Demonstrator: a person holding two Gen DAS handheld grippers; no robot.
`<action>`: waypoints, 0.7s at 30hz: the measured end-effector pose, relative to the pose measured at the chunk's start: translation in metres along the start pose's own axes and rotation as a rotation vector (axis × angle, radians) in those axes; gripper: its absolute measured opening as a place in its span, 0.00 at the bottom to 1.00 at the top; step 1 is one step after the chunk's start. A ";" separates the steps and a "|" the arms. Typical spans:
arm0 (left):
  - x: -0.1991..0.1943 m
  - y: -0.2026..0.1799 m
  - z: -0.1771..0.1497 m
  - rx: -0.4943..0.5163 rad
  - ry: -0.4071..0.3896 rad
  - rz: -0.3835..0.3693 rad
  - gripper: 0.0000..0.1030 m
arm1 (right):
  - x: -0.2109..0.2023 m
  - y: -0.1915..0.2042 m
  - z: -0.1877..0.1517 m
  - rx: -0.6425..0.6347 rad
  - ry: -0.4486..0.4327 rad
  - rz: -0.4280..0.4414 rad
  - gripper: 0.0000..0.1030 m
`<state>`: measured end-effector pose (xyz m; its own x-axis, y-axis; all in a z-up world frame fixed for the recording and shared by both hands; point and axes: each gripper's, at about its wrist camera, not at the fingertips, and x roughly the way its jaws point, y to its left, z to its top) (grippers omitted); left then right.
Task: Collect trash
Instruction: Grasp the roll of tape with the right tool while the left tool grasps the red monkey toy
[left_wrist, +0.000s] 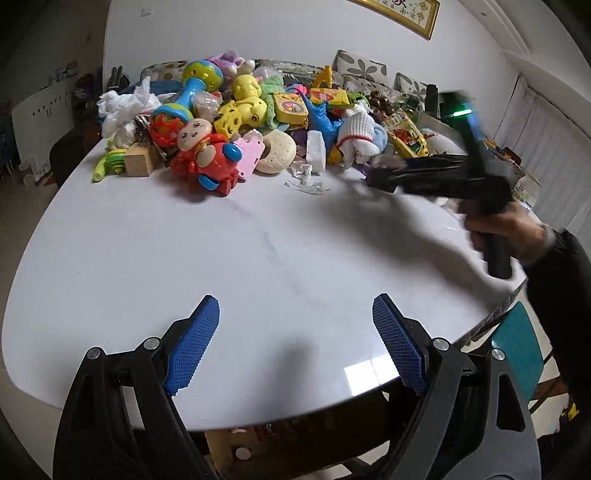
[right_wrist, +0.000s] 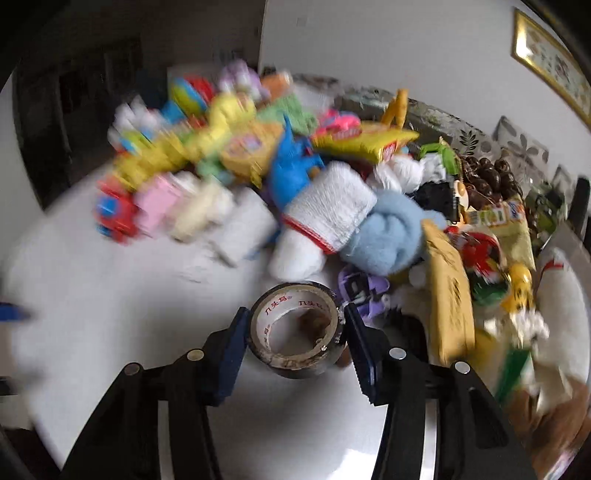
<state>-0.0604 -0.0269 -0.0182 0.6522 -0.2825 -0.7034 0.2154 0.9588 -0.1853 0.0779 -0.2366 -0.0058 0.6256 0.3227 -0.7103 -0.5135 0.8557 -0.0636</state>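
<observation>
A nearly spent tape roll (right_wrist: 295, 328) is being gripped between the pads of the right tool (right_wrist: 295, 334) above the tabletop (left_wrist: 221, 258), presumably as trash; the left tool (left_wrist: 295, 332) is being held wide open and empty, ready for another piece.

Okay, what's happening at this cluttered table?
A person holds a claw in each hand over a white table piled with toys and wrappers. The right claw has a nearly used-up roll of dark tape between its fingers, pads against its sides. The left claw is wide open and empty above bare tabletop.
</observation>
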 end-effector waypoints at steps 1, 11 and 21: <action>0.003 -0.001 0.001 0.007 0.003 0.002 0.81 | -0.021 -0.002 -0.005 0.037 -0.032 0.061 0.50; 0.052 0.026 0.077 0.008 -0.060 0.169 0.81 | -0.069 -0.002 -0.085 0.222 -0.008 0.179 0.50; 0.110 0.088 0.129 -0.157 0.009 0.188 0.49 | -0.055 0.004 -0.108 0.268 0.015 0.220 0.50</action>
<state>0.1237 0.0222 -0.0233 0.6639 -0.0994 -0.7412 -0.0247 0.9877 -0.1546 -0.0225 -0.2943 -0.0429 0.5073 0.5071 -0.6968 -0.4612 0.8427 0.2776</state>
